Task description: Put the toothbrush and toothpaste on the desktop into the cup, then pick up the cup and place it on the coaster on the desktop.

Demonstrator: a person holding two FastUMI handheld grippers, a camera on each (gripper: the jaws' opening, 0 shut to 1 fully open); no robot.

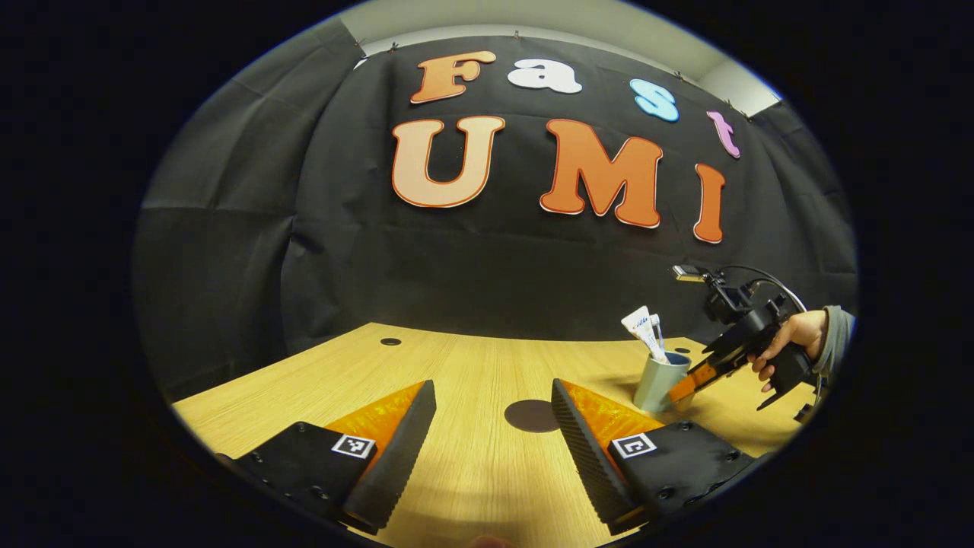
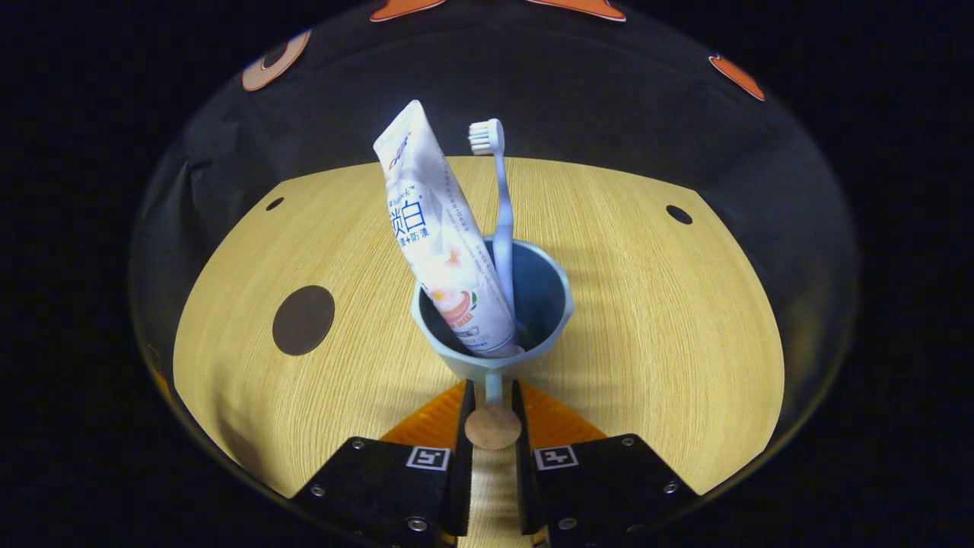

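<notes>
right gripper [image 2: 493,396] jaws clamped on cup [image 2: 533,304] handle; toothpaste [image 2: 441,243] and toothbrush [image 2: 498,198] stand inside. left gripper [image 1: 493,426] jaws spread, released, above counter [image 1: 456,365]; coaster [image 1: 531,415] between.

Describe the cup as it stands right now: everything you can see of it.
The cup is pale blue-grey with a faceted rim, upright on the wooden desktop. The toothpaste leans inside; the toothbrush stands beside it, bristles up. The right tool is closed on its round-ended handle. The dark round coaster lies apart.

Pale wooden desktop [image 1: 472,365] with small dark holes, backed by creased black cloth wall [image 1: 228,251].
</notes>
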